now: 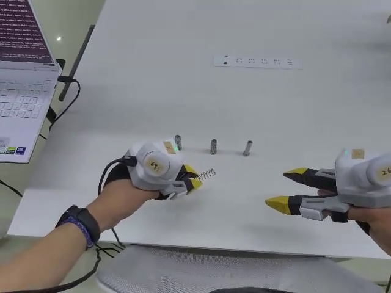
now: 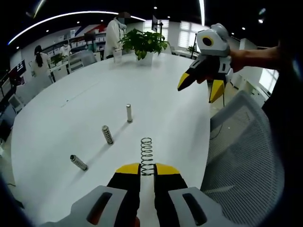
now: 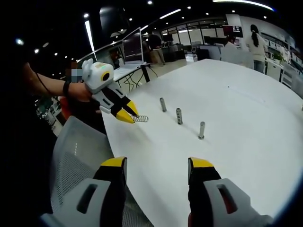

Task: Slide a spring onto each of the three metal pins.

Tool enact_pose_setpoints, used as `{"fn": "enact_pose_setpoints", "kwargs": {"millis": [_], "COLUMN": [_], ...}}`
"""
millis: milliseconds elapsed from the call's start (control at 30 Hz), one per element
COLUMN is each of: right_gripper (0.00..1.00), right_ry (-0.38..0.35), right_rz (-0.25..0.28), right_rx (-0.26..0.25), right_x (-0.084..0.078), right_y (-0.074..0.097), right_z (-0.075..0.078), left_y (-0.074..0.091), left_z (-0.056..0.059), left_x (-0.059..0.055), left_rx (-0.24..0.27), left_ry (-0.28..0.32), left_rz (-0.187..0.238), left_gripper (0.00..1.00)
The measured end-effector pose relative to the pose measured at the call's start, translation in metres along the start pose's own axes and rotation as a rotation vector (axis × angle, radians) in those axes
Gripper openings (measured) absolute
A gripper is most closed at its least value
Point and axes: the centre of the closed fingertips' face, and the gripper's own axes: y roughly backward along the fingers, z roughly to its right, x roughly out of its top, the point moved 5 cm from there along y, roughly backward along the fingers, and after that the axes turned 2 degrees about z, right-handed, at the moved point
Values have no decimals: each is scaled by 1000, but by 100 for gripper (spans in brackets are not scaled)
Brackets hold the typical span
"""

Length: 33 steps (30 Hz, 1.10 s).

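Observation:
Three short metal pins stand in a row on the white table (image 1: 183,73). The left pin (image 1: 178,142) and the middle pin (image 1: 214,146) each look wrapped in a spring. The right pin (image 1: 247,148) looks bare, as does this same pin (image 2: 129,113) in the left gripper view. My left gripper (image 1: 194,180) is shut on one end of a loose spring (image 1: 206,175), which sticks out ahead of the jaws (image 2: 147,153) and is held just in front of the row. My right gripper (image 1: 286,189) hangs open at the right, nothing between its fingers.
An open laptop (image 1: 21,73) sits on a side desk at the far left with cables trailing down. A white power strip (image 1: 256,61) lies at the back of the table. A grey mesh chair back (image 1: 214,271) is at the near edge.

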Motion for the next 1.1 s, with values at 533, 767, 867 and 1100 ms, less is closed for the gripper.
{"fn": "enact_pose_setpoints", "kwargs": {"millis": [533,767,867,1100], "right_gripper": [43,42,41,39], "right_ry": [49,70,73,87], "right_rz": [0,-2,-5,-2], "right_rx": [57,79,86,118], "right_x": [18,26,27,32], "right_y": [-14,-21,-23,-29], "right_z": [1,-1,-3,-10], "left_y": [7,7,6,3], "left_z": [9,17,20,25], "left_x": [15,28,32,42], "left_rx": [-7,-24,-34,-52], "left_ry": [-36,-68,-81,-107], "left_rz": [28,48,52,62], "left_gripper": [2,2,2,2]}}
